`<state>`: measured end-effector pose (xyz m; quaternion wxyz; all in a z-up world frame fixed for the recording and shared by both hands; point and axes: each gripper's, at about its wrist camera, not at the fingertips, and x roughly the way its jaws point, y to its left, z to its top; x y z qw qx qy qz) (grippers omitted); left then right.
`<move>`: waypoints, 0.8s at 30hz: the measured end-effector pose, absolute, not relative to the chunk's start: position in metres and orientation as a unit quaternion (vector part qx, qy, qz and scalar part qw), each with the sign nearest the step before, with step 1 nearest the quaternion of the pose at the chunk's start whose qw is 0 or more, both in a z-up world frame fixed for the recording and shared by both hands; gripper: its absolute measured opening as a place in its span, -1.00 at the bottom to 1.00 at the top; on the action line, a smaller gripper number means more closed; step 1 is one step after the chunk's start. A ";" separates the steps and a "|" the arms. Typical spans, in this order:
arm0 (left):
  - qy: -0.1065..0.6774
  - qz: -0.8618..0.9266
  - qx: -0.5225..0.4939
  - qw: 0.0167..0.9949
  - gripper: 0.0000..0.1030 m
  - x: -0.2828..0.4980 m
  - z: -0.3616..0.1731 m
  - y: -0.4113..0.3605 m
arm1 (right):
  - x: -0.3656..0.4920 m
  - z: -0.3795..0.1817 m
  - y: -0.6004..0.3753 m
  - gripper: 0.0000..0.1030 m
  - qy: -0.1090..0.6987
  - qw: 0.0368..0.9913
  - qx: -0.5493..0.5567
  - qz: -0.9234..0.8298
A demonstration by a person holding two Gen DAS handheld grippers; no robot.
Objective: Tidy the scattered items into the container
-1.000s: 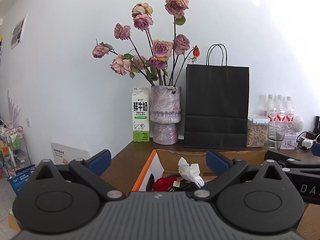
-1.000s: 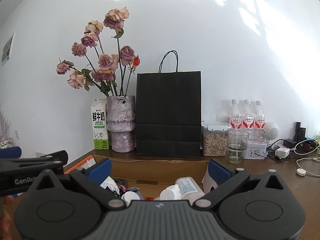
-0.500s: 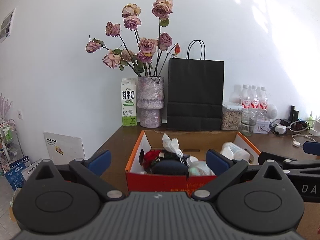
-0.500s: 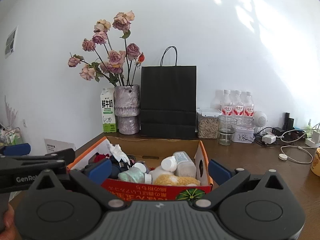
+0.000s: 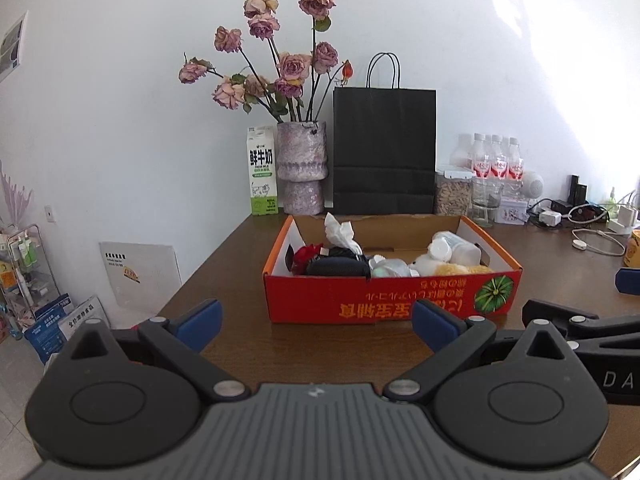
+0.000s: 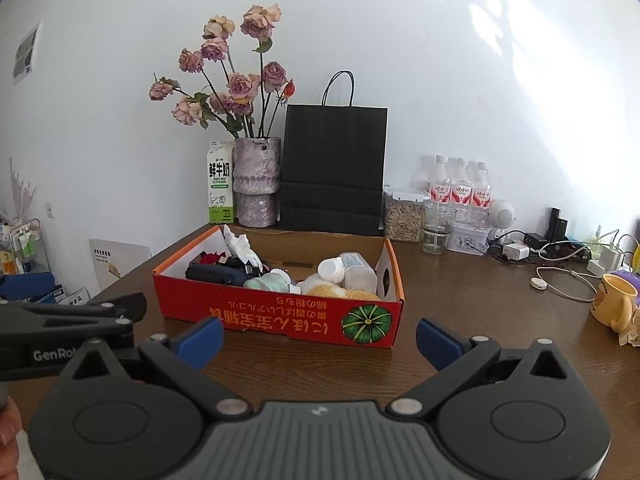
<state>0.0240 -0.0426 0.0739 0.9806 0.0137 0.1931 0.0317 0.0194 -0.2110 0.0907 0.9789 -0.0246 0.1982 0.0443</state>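
Note:
A red cardboard box (image 5: 392,300) (image 6: 280,316) with a pumpkin picture sits on the brown table, its front wall facing me. Inside lie a white tissue (image 5: 340,234), a red item (image 5: 306,254), a black pouch (image 5: 338,268), white bottles (image 6: 348,272) and a yellow plush (image 6: 340,293). My left gripper (image 5: 316,320) is open, short of the box front, nothing between its blue pads. My right gripper (image 6: 318,338) is open too, also in front of the box and empty. Each gripper shows at the edge of the other's view.
Along the wall stand a milk carton (image 5: 262,172), a vase of dried roses (image 5: 302,172), a black paper bag (image 5: 384,152), a jar, a glass and water bottles (image 6: 460,188). Chargers and cables (image 6: 560,276) and a yellow mug (image 6: 616,300) lie at the right. The table's left edge (image 5: 192,276) drops to floor clutter.
Both grippers have drawn back and up from over the box; the whole box front now shows ahead of them. Both stay open and empty.

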 end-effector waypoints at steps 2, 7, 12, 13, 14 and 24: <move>0.199 0.040 0.020 0.979 1.00 0.019 0.073 -0.044 | 0.015 0.091 -0.209 1.00 0.206 0.977 -0.029 0.039; 0.203 0.052 0.026 0.977 1.00 0.009 0.073 -0.043 | 0.004 0.090 -0.205 1.00 0.221 0.974 -0.028 0.033; 0.225 0.053 0.023 0.973 1.00 0.009 0.066 -0.043 | 0.003 0.085 -0.204 1.00 0.240 0.970 -0.030 0.030; 0.228 0.053 0.022 0.972 1.00 0.010 0.065 -0.043 | 0.004 0.083 -0.204 1.00 0.244 0.969 -0.030 0.030; 0.232 0.053 0.021 0.971 1.00 0.011 0.064 -0.043 | 0.005 0.082 -0.204 1.00 0.247 0.968 -0.029 0.031; 0.239 0.054 0.019 0.969 1.00 0.013 0.063 -0.043 | 0.009 0.078 -0.206 1.00 0.258 0.965 -0.022 0.035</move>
